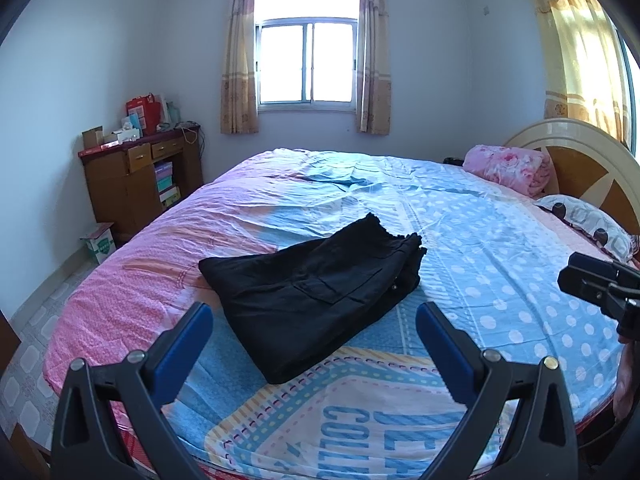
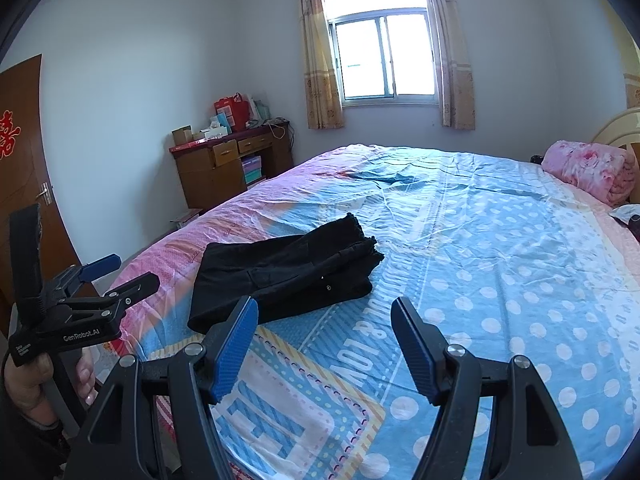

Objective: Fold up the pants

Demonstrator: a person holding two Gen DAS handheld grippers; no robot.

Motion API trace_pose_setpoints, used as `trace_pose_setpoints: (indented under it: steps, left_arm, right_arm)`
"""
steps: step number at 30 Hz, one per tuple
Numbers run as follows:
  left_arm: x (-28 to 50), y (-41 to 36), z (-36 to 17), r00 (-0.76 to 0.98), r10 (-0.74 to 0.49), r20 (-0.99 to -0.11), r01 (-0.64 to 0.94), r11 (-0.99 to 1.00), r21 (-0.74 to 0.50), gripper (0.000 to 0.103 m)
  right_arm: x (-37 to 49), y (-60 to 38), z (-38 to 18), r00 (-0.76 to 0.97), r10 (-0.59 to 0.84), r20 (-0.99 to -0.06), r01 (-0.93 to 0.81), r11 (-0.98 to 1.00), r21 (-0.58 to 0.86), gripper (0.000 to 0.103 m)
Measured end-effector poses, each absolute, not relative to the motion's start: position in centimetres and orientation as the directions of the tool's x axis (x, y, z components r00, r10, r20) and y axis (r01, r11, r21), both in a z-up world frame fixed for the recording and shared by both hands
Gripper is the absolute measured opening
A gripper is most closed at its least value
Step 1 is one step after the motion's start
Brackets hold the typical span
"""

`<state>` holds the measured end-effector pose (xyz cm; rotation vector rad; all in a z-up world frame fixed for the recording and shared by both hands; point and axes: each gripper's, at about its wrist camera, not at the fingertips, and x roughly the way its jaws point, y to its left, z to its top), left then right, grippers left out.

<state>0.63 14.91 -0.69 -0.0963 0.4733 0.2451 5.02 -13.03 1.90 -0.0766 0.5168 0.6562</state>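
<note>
Lying on the near left part of the bed (image 1: 500, 240), the black pants (image 1: 312, 296) look already folded into a compact bundle of several layers, frayed hems at the far end; I judge little is left beyond tidying. Both tools hover apart from it: the left tool (image 1: 314, 344) is released, and the right tool (image 2: 324, 344) is released too, 2 empty grips.

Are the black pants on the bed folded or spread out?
Folded. The black pants lie as a compact layered bundle on the bed, hems stacked at one end.
</note>
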Motion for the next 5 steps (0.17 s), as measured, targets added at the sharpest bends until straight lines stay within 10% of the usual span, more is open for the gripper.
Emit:
trace_pose_setpoints:
  steps: [5]
  left_arm:
    - [0.68,14.91,-0.78,0.865,0.196,-0.462,-0.242,0.969,-0.043,0.103]
  right_arm:
    - [4.86,-12.85,1.64,0.665,0.563,-0.491,-0.604,0.792,0.091,0.071]
